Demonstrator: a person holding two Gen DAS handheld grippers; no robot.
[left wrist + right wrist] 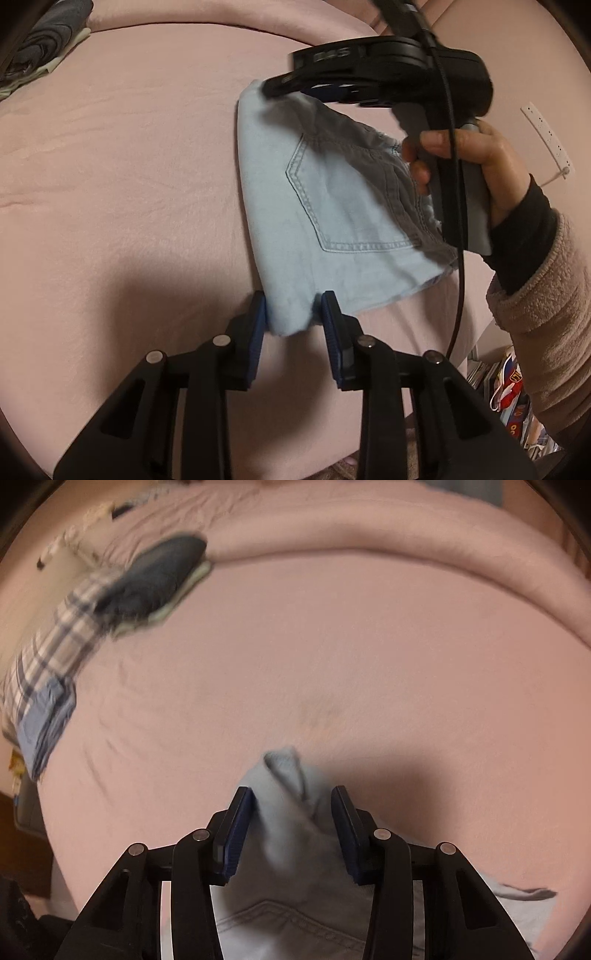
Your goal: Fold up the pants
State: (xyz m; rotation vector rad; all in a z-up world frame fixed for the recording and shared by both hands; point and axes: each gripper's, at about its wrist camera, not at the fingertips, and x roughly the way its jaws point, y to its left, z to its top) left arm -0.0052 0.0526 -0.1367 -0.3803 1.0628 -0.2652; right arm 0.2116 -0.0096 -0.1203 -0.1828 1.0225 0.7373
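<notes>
Both tools are gripping the light blue pants (pixel 332 221), already folded small, near the right edge of the pink bed (pixel 129 166). The left tool (pixel 293 314) is pinching the near corner, and the right tool (pixel 291 812) is clamping a bunched corner. I'd keep both corners level while setting it down. The lettering on the right tool's body is too blurry to read.

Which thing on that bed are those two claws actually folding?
Look at the wide pink bed; near its right side lie the pale blue jeans, folded small. A stitched back pocket faces up, and no other clothes on the bed show one.
</notes>
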